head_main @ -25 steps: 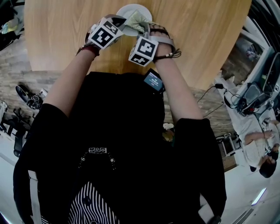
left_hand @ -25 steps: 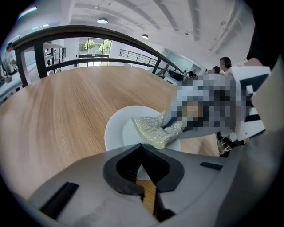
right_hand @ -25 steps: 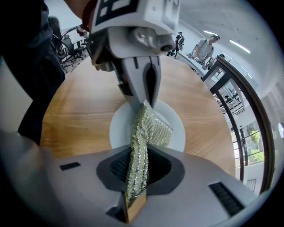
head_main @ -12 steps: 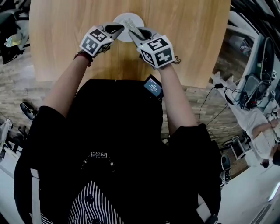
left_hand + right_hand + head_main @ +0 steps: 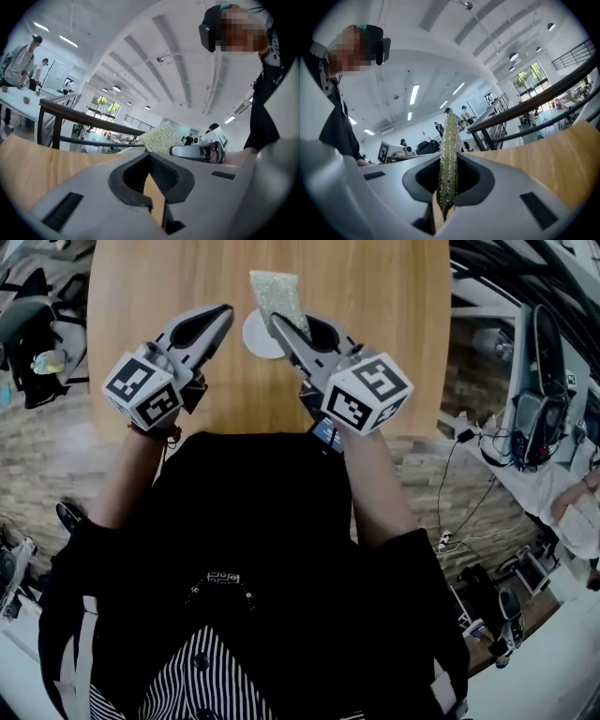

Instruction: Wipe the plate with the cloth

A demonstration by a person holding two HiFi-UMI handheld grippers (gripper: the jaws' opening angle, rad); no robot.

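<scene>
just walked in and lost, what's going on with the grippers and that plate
A person holds a gripper in each hand over a wooden table. The right gripper is shut on a yellow-green cloth that sticks out past its jaws. The left gripper is shut and empty. A white plate lies on the table under them, with no wiping visible now.

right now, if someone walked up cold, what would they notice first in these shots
The sparkly yellow-green cloth stands out first, pinched edge-on in the right gripper and held up over the wooden table. Close by it, a small white plate sits on the table. The left gripper hangs to the plate's left, jaws together on nothing.
</scene>
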